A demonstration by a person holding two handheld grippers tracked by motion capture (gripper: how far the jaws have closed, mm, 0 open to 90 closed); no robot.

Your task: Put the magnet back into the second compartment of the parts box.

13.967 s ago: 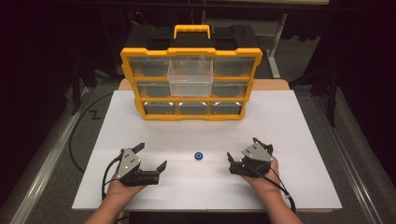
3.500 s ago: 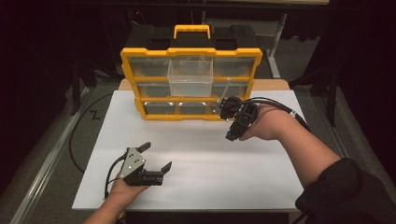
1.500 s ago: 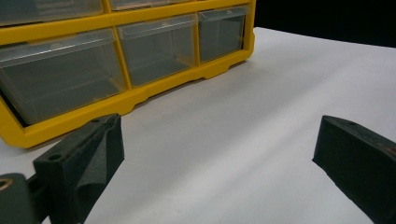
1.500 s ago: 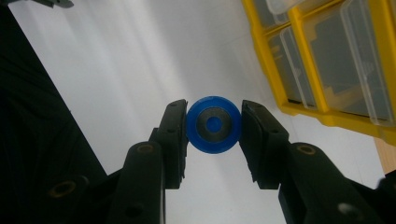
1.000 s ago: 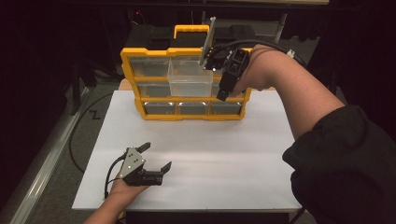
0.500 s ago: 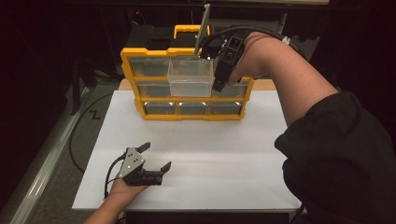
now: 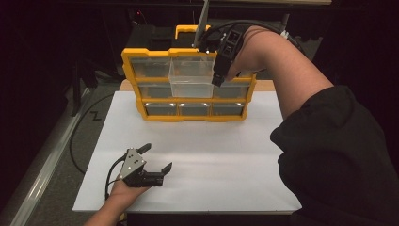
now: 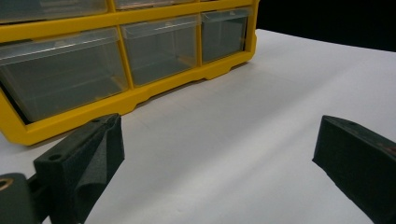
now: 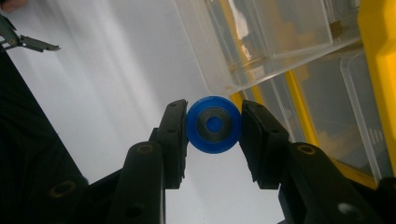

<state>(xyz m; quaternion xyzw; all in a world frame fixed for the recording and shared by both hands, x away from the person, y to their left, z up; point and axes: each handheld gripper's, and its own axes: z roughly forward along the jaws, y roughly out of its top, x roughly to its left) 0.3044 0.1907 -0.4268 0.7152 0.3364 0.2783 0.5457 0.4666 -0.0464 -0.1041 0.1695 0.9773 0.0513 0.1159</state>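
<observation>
right tongs (image 9: 214, 126) clenched on the blue disc (image 9: 214, 124), one jaw on each edge; my right gripper view shows that pinch up close, just beside the pulled-out clear drawer (image 9: 261, 42). from the high view i see the same tongs (image 7: 220, 77) up at the right side of the drawer (image 7: 192, 80) in the yellow organizer (image 7: 188, 116). left tongs (image 7: 153, 162) released, jaws wide, resting near-left on the white table (image 7: 211, 155).

A white desk (image 7: 226, 155) is seen, with a yellow drawer organiser (image 7: 190, 84) stood at its far edge. The left gripper (image 7: 153, 162) appears to be rested on the near left part.
</observation>
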